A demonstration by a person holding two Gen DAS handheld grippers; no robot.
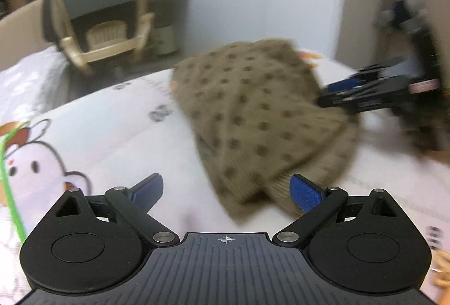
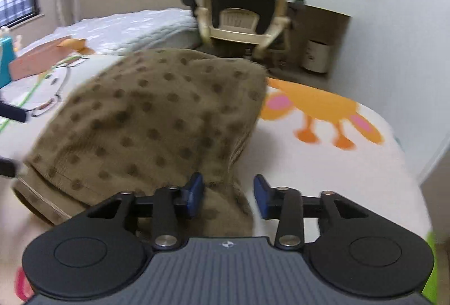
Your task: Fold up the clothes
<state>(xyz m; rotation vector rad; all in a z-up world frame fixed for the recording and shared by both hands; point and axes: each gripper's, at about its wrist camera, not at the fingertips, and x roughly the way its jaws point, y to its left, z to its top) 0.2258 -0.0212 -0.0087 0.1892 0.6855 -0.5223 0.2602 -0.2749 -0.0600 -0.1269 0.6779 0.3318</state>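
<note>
1. Left tongs (image 1: 226,192): spread wide, gripping nothing, the brown dotted garment's ribbed hem just before the right pad.
2. Brown dotted garment (image 2: 157,119): folded, lying on the cartoon-print bed (image 2: 323,164) (pictures blurred).
3. Right tongs (image 2: 228,196): parted, a garment fold between the pads, unclamped.

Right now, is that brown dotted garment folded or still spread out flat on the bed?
Folded, roughly. The brown dotted garment lies doubled in a bunched heap, with layered ribbed hems stacked at its near edge on the bed sheet.
</note>
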